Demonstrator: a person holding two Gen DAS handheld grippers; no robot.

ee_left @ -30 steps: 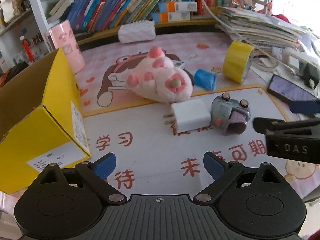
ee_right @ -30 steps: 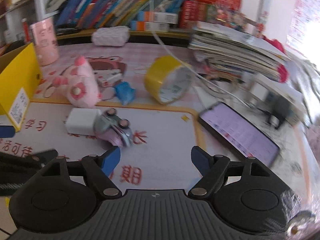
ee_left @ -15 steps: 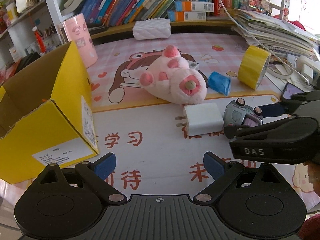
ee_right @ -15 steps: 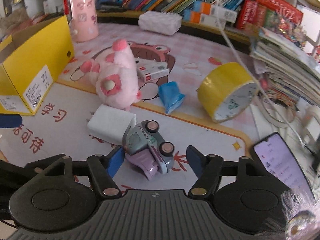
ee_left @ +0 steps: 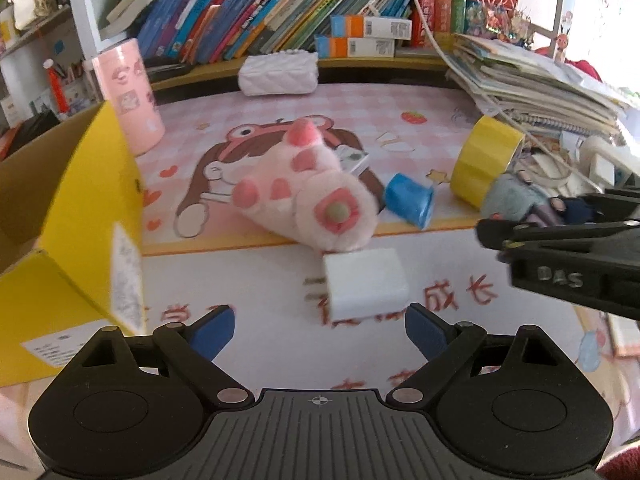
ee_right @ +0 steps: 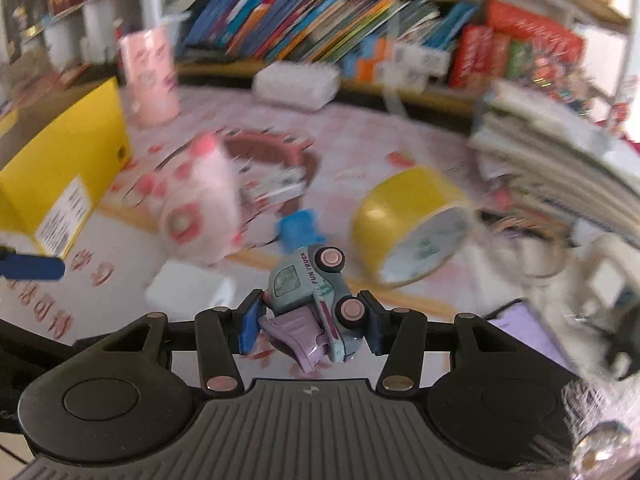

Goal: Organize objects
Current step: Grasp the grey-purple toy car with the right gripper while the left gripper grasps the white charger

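My right gripper (ee_right: 312,326) is shut on a small grey-blue toy truck (ee_right: 316,300) with pink wheels and holds it above the mat; the truck also shows in the left wrist view (ee_left: 516,200), held at the right. My left gripper (ee_left: 318,328) is open and empty, just in front of a white charger block (ee_left: 364,282). A pink plush toy (ee_left: 308,196), a blue cup (ee_left: 408,200) and a yellow tape roll (ee_left: 480,160) lie on the mat. An open yellow box (ee_left: 80,216) stands at the left.
A pink tumbler (ee_left: 128,96) and a white pouch (ee_left: 278,72) stand at the back before a shelf of books (ee_left: 260,16). A stack of notebooks (ee_left: 540,80) and cables fill the right side. A phone (ee_right: 520,320) lies at the right.
My right gripper has shut on the toy truck and lifted it off the mat, away from the charger. My left gripper has moved forward towards the charger.
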